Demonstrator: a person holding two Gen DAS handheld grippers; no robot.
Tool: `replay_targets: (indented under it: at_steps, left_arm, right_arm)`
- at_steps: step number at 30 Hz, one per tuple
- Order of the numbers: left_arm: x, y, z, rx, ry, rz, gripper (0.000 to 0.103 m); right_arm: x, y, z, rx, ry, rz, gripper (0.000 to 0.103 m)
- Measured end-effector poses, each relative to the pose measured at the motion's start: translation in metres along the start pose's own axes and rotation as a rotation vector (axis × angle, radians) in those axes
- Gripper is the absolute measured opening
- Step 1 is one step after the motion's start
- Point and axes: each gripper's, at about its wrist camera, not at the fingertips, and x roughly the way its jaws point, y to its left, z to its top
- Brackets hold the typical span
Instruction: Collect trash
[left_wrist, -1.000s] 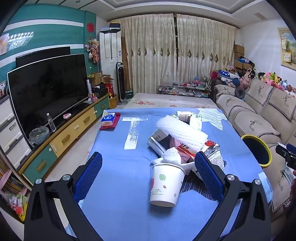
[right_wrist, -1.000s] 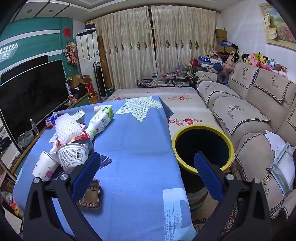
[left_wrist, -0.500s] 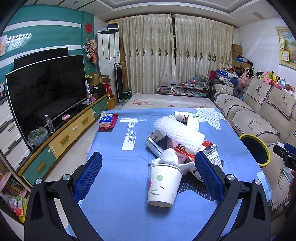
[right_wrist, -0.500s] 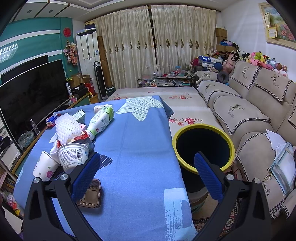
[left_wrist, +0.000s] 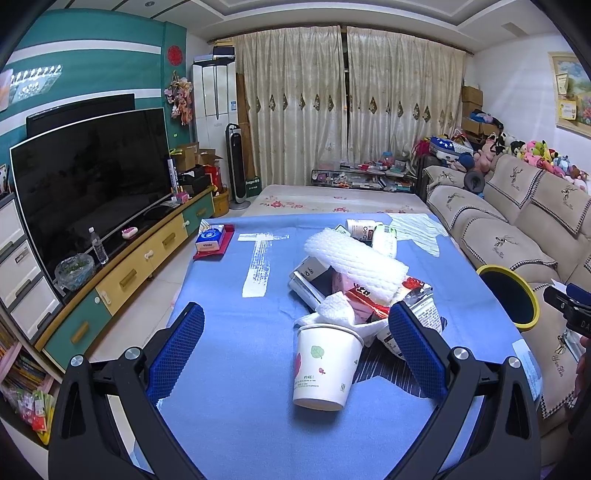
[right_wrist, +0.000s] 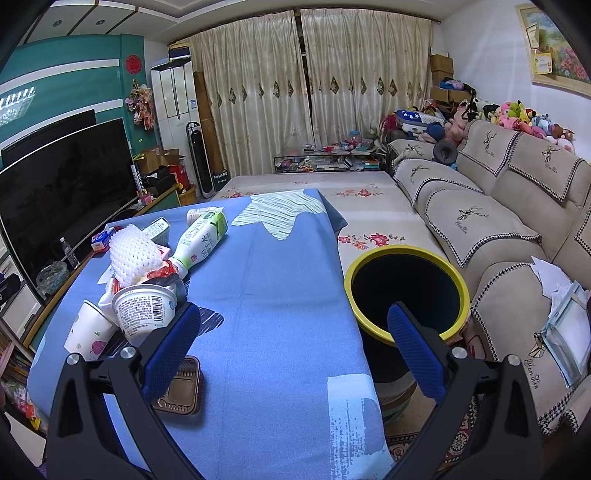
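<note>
Living room, blue-clothed table in the middle, trash heaped on it right of centre. Nearest in the left wrist view: a paper cup, upright, leaning on the heap. Behind it a foam net, wrappers, a yogurt tub, and farther off a bottle lying on its side.

Left gripper hovering just short of the cup, fingers spread wide, holding nothing. Right gripper also spread and empty, aimed between table edge and bin (yellow rim, standing on the floor at the table's right side, looking empty).

Probably the first pick-up, not yet begun. Next move likely: forward and down around the cup, a gentle squeeze since thin paper crushes, then across to the bin.
</note>
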Motion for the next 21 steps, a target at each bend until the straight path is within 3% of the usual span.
replay_targets:
  at_steps: [21]
  left_arm:
    - [0.0036, -0.0014, -0.0035, 0.003, 0.007, -0.003, 0.098]
  right_arm:
    - [0.0014, 0.0002, 0.0000, 0.005, 0.004, 0.000, 0.097]
